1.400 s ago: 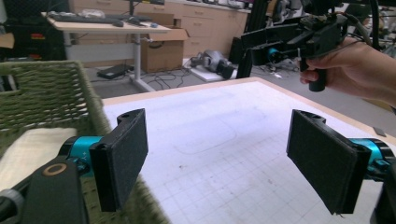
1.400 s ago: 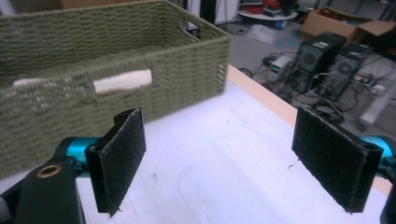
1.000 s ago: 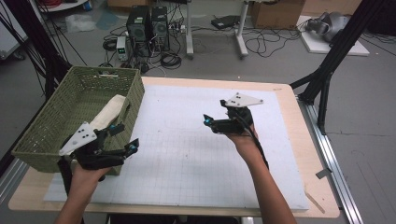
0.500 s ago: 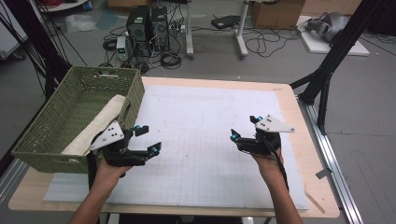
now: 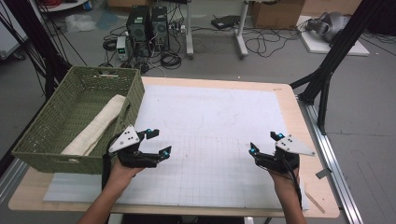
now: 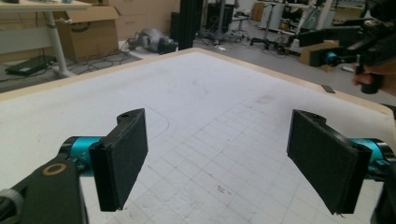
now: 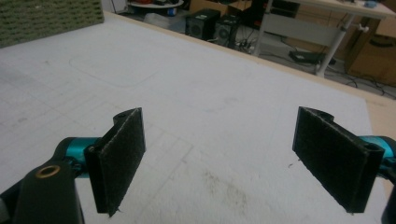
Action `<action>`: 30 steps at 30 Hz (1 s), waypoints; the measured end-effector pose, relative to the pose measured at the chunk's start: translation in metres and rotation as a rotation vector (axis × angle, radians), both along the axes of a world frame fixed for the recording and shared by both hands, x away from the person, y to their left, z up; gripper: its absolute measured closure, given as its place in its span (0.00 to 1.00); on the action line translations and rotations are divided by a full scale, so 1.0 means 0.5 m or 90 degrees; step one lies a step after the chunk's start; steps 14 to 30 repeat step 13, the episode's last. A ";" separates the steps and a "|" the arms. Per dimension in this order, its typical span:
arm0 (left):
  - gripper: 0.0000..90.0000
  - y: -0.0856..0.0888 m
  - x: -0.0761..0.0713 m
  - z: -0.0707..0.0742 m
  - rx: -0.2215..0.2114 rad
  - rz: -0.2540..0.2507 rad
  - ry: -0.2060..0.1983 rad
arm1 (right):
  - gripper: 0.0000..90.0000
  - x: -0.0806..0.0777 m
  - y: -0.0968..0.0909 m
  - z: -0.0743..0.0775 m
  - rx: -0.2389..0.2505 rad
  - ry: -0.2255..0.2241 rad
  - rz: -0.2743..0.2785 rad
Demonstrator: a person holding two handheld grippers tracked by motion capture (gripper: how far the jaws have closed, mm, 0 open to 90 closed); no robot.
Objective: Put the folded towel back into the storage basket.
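Jaws of both grippers gape wide, empty; rolled cloth [image 5: 95, 127] lies lengthwise in basket [image 5: 56, 122].

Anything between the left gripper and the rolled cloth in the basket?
Yes. The basket's near-right wall stands between the open left gripper and the rolled cloth, which lies inside against that wall. The gripper sits outside, over the white mat; from above the cloth looks uncovered.

You hold the left gripper [image 5: 156, 143] and the right gripper [image 5: 262, 143] low and well apart, both with jaws wide and nothing between them
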State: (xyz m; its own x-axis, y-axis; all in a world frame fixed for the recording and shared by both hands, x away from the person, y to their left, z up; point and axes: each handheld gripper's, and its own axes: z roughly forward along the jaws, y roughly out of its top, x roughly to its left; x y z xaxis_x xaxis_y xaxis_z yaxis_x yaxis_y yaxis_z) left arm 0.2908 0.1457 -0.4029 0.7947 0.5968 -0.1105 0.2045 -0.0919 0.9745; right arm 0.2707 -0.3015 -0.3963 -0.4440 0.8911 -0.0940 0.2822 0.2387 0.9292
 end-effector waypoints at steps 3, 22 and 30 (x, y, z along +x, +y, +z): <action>0.22 -0.007 0.000 -0.016 0.010 0.011 -0.010 | 0.18 -0.004 -0.009 -0.021 0.001 0.012 -0.007; 0.23 -0.032 0.007 -0.063 0.030 0.010 0.008 | 0.18 0.002 -0.029 -0.056 0.003 0.047 -0.022; 0.23 -0.032 0.007 -0.063 0.030 0.010 0.008 | 0.18 0.002 -0.029 -0.056 0.003 0.047 -0.022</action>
